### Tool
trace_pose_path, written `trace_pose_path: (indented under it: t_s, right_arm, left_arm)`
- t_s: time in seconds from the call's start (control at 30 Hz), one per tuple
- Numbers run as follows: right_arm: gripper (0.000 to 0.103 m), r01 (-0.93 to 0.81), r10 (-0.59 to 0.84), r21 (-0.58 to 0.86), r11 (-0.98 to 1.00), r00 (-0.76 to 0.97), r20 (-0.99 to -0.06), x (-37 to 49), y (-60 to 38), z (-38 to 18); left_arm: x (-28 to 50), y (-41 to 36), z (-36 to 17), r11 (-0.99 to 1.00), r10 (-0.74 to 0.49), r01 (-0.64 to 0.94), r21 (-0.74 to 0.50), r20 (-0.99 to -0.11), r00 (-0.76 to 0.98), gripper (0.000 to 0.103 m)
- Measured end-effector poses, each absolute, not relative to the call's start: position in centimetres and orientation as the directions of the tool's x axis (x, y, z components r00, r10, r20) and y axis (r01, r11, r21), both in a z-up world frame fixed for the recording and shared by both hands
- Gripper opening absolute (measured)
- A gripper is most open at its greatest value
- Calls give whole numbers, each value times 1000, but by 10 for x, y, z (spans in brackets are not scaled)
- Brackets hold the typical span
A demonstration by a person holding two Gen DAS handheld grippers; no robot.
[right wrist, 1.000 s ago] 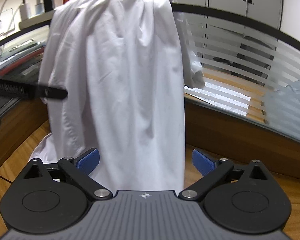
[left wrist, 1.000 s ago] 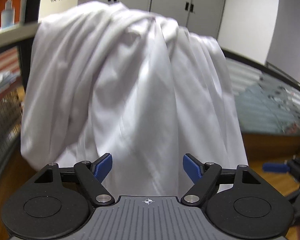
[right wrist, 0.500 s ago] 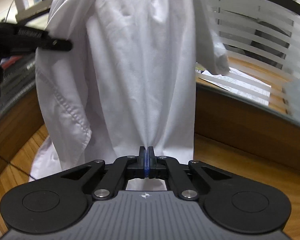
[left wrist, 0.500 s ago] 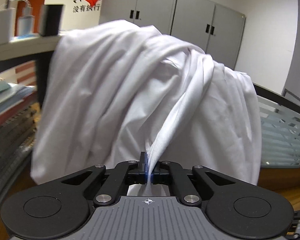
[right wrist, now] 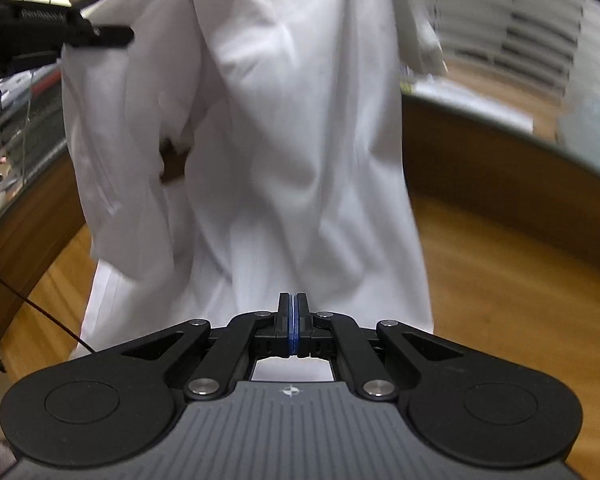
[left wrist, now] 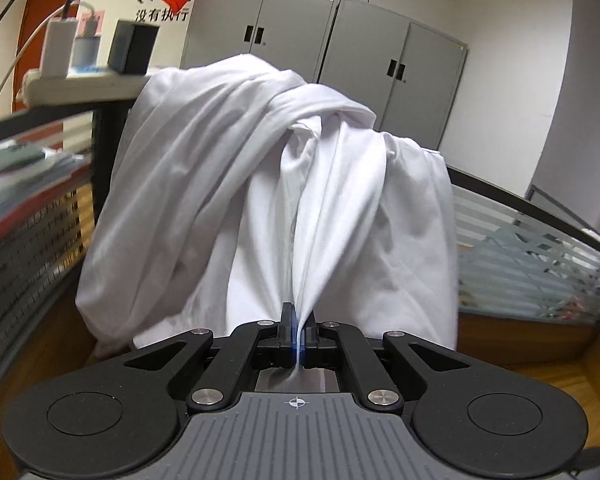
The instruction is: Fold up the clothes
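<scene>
White cotton shirt (left wrist: 228,184) hangs draped over the desk partition (left wrist: 540,208), its lower cloth drawn toward both tools. Left gripper (left wrist: 298,332) is clamped on a taut pleat below the partition, probably to lift the garment free. Right gripper (right wrist: 294,324) has its pads together; whether cloth is pinched between them cannot be made out through blur.
</scene>
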State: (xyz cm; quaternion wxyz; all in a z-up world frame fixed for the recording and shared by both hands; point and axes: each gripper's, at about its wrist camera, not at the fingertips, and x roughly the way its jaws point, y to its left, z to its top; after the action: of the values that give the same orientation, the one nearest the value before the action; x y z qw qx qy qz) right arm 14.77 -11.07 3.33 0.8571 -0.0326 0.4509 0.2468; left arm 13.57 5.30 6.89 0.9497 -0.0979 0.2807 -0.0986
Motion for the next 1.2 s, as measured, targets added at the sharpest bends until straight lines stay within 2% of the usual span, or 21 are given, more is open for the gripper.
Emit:
trace_pose_path:
  t_s: [0.1, 0.27, 0.3, 0.37, 0.4, 0.43, 0.7, 0.93, 1.07, 1.1, 1.2]
  right_arm:
    - [0, -429, 387, 179, 885, 465, -796, 134, -120, 31]
    - [2, -431, 424, 203, 879, 514, -746, 124, -118, 63]
    - [5, -431, 437, 214, 877, 528, -728, 127, -116, 72]
    - [23, -432, 470, 246, 868, 553, -688, 137, -110, 91]
    - [37, -427, 483, 262, 865, 571, -664, 145, -106, 101]
    - [46, -426, 497, 278, 861, 587, -640, 154, -101, 111]
    - [75, -423, 523, 308, 853, 678, -516, 221, -54, 179]
    - [83, -429, 570, 376, 821, 650, -502, 270, -18, 196]
    - [81, -477, 603, 371, 797, 588, -539, 285, 9, 189]
    - [71, -489, 609, 368, 791, 571, -550, 286, 15, 186]
    - [8, -520, 622, 357, 776, 532, -575, 287, 30, 178]
  left_arm:
    - [127, 52, 72, 957, -261, 148, -252, -515, 816, 3]
    - [117, 47, 76, 955, -278, 174, -240, -514, 812, 3]
    - [116, 46, 76, 955, -278, 175, -240, -514, 811, 3]
    - [115, 47, 77, 954, -280, 175, -243, -514, 811, 3]
    - [115, 46, 77, 955, -279, 175, -241, -514, 812, 3]
    - [115, 46, 77, 954, -281, 178, -240, -514, 810, 3]
    - [121, 45, 74, 951, -292, 185, -247, -529, 797, 3]
    - [124, 41, 71, 943, -323, 220, -250, -523, 789, 3]
    - [124, 38, 70, 935, -345, 242, -258, -515, 784, 3]
    - [124, 38, 70, 933, -350, 247, -260, -514, 783, 3]
    - [125, 39, 69, 930, -359, 252, -269, -511, 781, 3]
